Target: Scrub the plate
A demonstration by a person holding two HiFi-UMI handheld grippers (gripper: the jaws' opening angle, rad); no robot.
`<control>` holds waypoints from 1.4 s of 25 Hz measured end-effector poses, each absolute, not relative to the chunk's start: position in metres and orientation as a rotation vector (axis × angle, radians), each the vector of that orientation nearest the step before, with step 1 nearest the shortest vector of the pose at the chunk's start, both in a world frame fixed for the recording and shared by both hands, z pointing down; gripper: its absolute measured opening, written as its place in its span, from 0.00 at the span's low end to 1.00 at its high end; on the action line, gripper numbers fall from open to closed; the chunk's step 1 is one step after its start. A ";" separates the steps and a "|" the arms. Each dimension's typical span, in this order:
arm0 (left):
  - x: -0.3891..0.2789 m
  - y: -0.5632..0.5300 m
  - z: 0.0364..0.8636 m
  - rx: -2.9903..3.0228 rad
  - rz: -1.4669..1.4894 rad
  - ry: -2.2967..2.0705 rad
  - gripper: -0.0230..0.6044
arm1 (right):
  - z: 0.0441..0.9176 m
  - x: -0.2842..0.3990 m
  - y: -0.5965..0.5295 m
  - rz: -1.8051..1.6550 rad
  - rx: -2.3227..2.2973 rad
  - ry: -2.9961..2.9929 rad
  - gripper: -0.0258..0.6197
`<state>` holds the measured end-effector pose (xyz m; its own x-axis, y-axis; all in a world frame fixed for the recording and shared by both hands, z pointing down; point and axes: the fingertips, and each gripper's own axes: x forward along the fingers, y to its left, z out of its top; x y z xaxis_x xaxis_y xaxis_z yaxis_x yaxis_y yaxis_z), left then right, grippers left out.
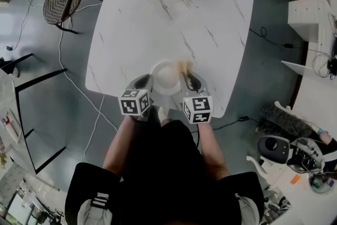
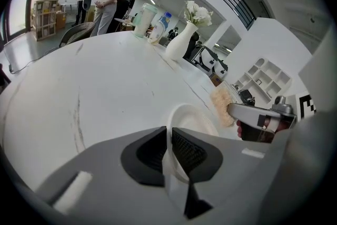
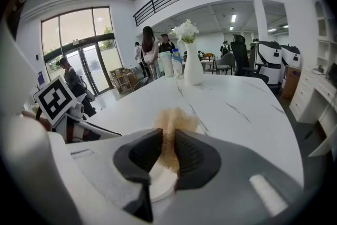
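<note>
Left gripper [image 2: 169, 133] pinches the plate [image 2: 196, 117] by its rim, right gripper [image 3: 168, 133] clamps the tan scrubber [image 3: 174, 116]; hard scrubbing may lever the plate loose.

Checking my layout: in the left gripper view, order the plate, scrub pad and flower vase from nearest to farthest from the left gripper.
1. plate, between the jaws
2. scrub pad, just right
3. flower vase, far across the table

The round white plate [image 1: 166, 77] is sitting by the table's [image 1: 137, 23] near edge; a tan scrubber [image 1: 184, 66] is touching its right rim.
</note>
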<state>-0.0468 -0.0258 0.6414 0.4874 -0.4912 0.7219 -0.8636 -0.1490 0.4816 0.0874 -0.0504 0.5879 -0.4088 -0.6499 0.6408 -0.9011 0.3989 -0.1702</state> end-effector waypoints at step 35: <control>-0.044 -0.026 0.644 1.779 0.446 -1.135 0.09 | 0.633 0.005 -0.007 0.765 1.057 -2.230 0.16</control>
<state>-0.0437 -0.0258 0.6443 0.5035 -0.5014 0.7036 -0.8464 -0.1229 0.5181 0.0052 -0.0072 0.6325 -0.5391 -0.4957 0.6809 -0.8094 0.5286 -0.2559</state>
